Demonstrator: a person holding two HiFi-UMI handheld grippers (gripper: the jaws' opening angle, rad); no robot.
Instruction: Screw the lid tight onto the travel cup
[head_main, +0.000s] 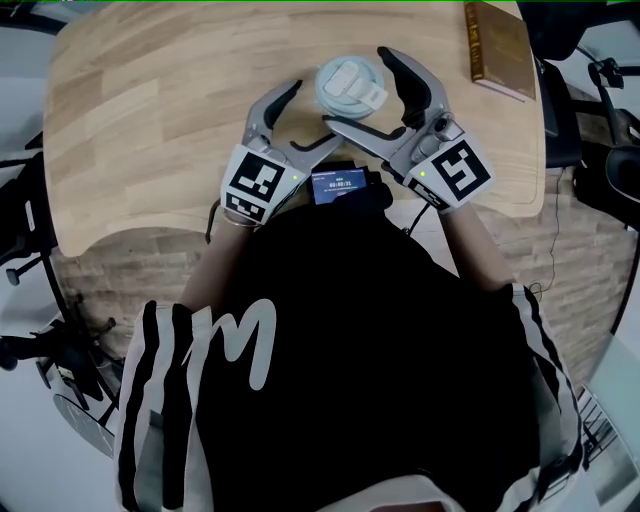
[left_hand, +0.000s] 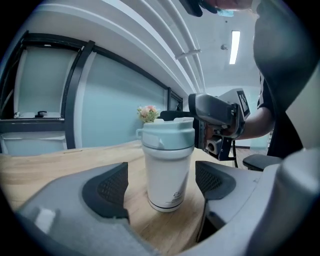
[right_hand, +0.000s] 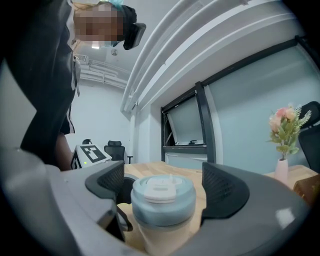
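The travel cup (left_hand: 167, 170) stands upright on the wooden surface (head_main: 150, 120), its lid (right_hand: 162, 197) on, between the spread jaws of the left gripper (left_hand: 161, 185) and the right gripper (right_hand: 165, 185), neither touching it. We judge it rigid, fairly light and slick-walled, so we would clamp the body mid-height and twist the lid by its rim.

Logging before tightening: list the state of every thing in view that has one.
travel cup: upright on the table
lid: on the cup, tightness not visible
left gripper: open, jaws flanking the cup body, clear of it
right gripper: open, jaws flanking the lid, not pressing
book: closed, lying flat
small screen: lit
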